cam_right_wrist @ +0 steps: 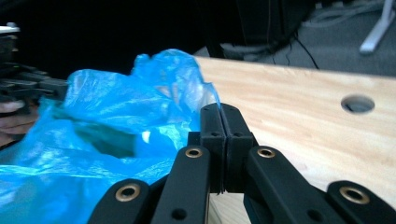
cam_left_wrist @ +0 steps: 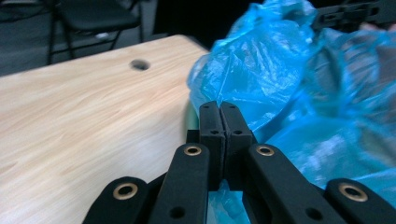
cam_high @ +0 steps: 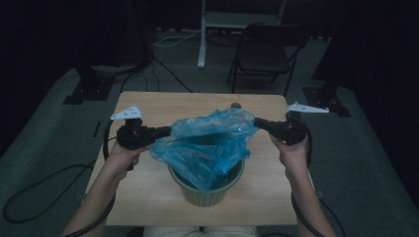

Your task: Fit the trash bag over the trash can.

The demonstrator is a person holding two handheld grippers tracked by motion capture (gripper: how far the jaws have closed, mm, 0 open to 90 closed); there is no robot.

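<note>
A blue plastic bag [cam_high: 210, 143] hangs stretched over a pale green round pot [cam_high: 210, 193] near the table's front edge, its lower part inside the pot. My left gripper [cam_high: 169, 131] is shut on the bag's left rim, and my right gripper [cam_high: 257, 121] is shut on its right rim, so the bag's mouth is held wide between them. In the left gripper view the jaws [cam_left_wrist: 219, 109] press together against the blue film [cam_left_wrist: 261, 79]. The right gripper view has the jaws [cam_right_wrist: 219, 112] closed at the edge of the bag [cam_right_wrist: 116, 116].
The wooden table [cam_high: 148, 197] has a small round hole [cam_high: 236, 104] near its far edge. Beyond it stand a folding chair [cam_high: 264, 54] and a white stand leg [cam_high: 201, 34]. Cables lie on the grey floor [cam_high: 44, 182] at the left.
</note>
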